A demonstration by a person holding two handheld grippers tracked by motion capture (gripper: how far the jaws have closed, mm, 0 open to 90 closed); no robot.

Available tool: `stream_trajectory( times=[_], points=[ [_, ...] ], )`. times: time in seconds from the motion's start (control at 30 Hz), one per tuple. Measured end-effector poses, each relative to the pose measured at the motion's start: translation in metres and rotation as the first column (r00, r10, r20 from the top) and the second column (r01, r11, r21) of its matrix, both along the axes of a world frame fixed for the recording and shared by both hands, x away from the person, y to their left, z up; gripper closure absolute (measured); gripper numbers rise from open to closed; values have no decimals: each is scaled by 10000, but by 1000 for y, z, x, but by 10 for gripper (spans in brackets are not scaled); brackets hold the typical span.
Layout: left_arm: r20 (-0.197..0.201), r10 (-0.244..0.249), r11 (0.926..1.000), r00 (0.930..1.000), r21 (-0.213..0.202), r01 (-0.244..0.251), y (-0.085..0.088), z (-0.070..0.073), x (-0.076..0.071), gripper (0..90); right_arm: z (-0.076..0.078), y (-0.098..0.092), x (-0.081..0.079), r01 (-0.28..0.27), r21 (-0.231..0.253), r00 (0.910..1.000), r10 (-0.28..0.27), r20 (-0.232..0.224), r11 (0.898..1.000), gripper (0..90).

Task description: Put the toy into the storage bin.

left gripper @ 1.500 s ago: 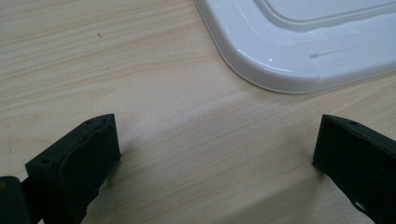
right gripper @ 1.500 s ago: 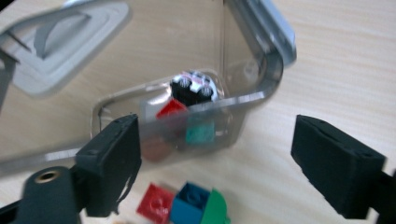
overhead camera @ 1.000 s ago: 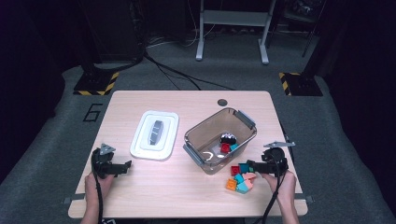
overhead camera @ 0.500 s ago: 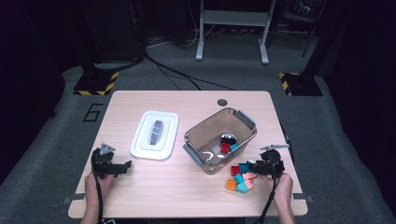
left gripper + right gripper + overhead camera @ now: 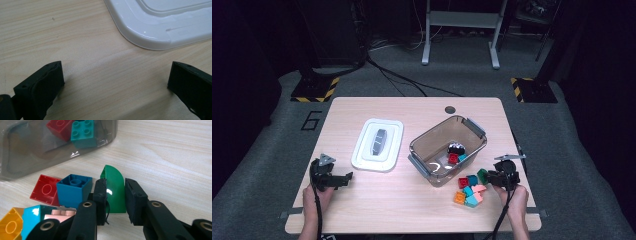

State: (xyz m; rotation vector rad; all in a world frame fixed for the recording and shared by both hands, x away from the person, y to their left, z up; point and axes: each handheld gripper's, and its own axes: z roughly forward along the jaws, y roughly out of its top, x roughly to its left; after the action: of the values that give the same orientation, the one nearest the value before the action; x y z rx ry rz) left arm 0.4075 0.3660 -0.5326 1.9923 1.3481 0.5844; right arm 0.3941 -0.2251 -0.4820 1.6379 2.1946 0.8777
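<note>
The right claw [image 5: 115, 202] covers the lower sides of the green block [image 5: 113, 187]. The picture's edge cuts off the white lid [image 5: 160, 27] and the orange block [image 5: 10, 226]. The black thing in the bin [image 5: 422, 145] is too small to tell.

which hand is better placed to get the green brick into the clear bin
Right. The right gripper has just closed its jaws on the green brick, right beside the clear bin. The left gripper sits open across the table by the white lid.
</note>
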Motion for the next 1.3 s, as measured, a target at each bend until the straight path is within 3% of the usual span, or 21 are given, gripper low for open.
stream_trajectory(
  times=[0.23,0.8,1.3],
  points=[
    [1,-5,10000,10000,5,5,0,0,0,3,8,-4,-1,76,93,9996,-79,286,9999,724],
    [9,-1,10000,10000,10,1,0,0,0,2,46,-19,-5,249,434,9920,-300,1224,9987,724],
    [13,-2,10000,10000,6,2,0,0,0,3,83,-16,1,222,142,9849,-243,1715,9997,725]
  ],
)
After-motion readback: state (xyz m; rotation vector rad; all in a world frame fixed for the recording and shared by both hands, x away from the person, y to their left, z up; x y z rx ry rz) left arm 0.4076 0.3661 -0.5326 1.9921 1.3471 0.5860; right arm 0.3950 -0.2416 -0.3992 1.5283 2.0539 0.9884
